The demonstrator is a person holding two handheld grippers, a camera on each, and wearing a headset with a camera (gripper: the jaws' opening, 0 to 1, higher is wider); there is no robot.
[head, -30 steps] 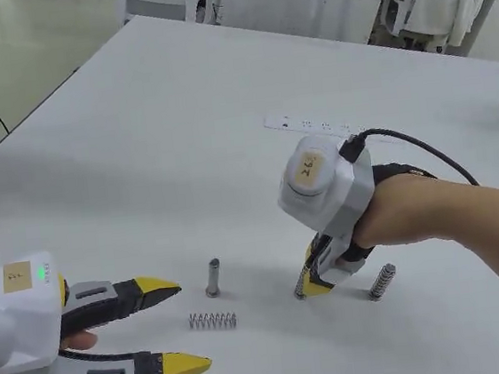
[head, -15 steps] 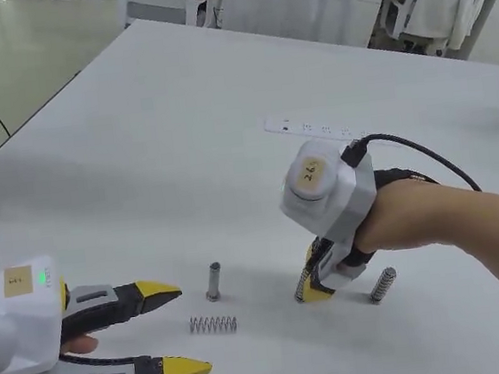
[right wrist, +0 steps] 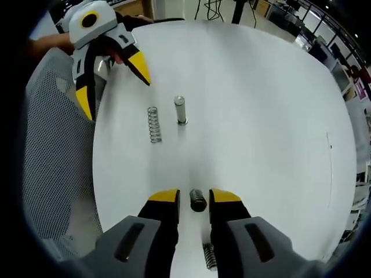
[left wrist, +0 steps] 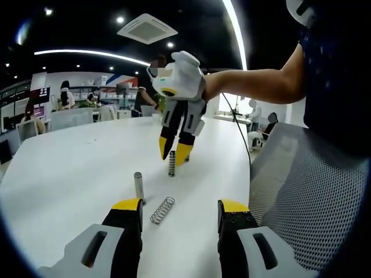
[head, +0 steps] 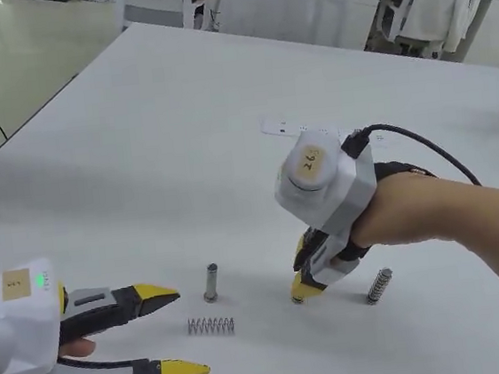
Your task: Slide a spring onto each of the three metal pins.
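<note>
Silver wire coil spring [head: 211, 326], likely light and squashy, lies just ahead of the wide-open yellow-tipped left gripper [head: 190, 331]; pinch gently mid-length. Right gripper [right wrist: 194, 196], slightly parted, straddles 1 spring-covered steel pin [left wrist: 171, 163].

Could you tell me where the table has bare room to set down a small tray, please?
The wide stretch of table beyond the bare pin, left of the power strip, is free. Crowded nearer: the loose spring, left gripper, right gripper and a spring-covered pin.
</note>
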